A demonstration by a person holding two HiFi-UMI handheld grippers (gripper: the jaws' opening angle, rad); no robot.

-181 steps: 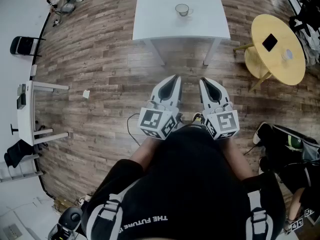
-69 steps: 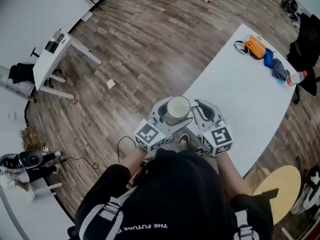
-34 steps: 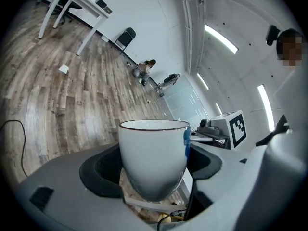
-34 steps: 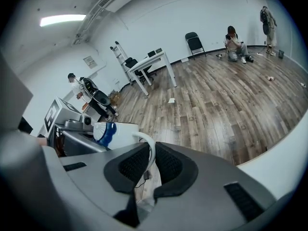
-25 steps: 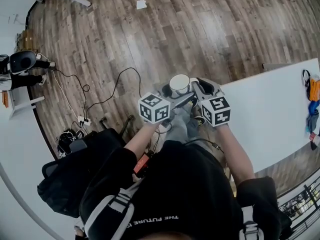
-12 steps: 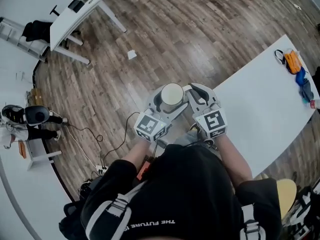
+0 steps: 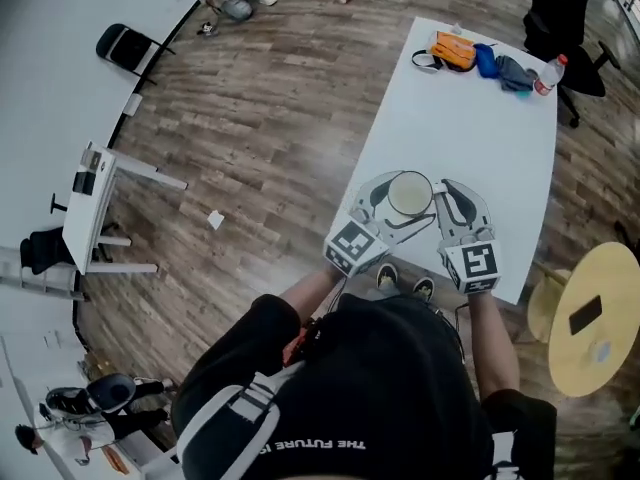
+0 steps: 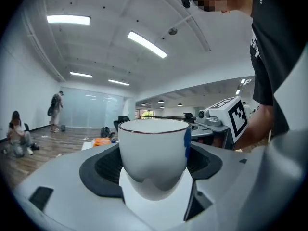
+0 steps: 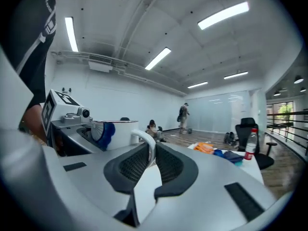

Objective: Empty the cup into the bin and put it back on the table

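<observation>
An upright white cup [image 7: 409,193] with a thin dark rim is held between both grippers above the near end of the white table [image 7: 455,108]. My left gripper [image 7: 400,200] is shut on the cup's body [image 8: 153,146], its dark pads [image 8: 103,165] pressing on both sides. To the right, my right gripper [image 7: 446,196] is shut on the cup's handle [image 9: 147,141], which is pinched between its pads [image 9: 168,165]. The right gripper view also shows the cup's side [image 9: 120,131] to the left. No bin appears in any view.
At the table's far end lie an orange item [image 7: 455,48], blue cloth [image 7: 487,58] and a water bottle [image 7: 549,72]. A yellow round table [image 7: 590,313] stands at the right, and a small white desk [image 7: 90,208] at the left on the wood floor. A black chair [image 7: 560,13] is behind the table.
The person has turned toward the table. The cup, held by both grippers throughout, was over the wood floor beside the table edge and is now over the table's near end.
</observation>
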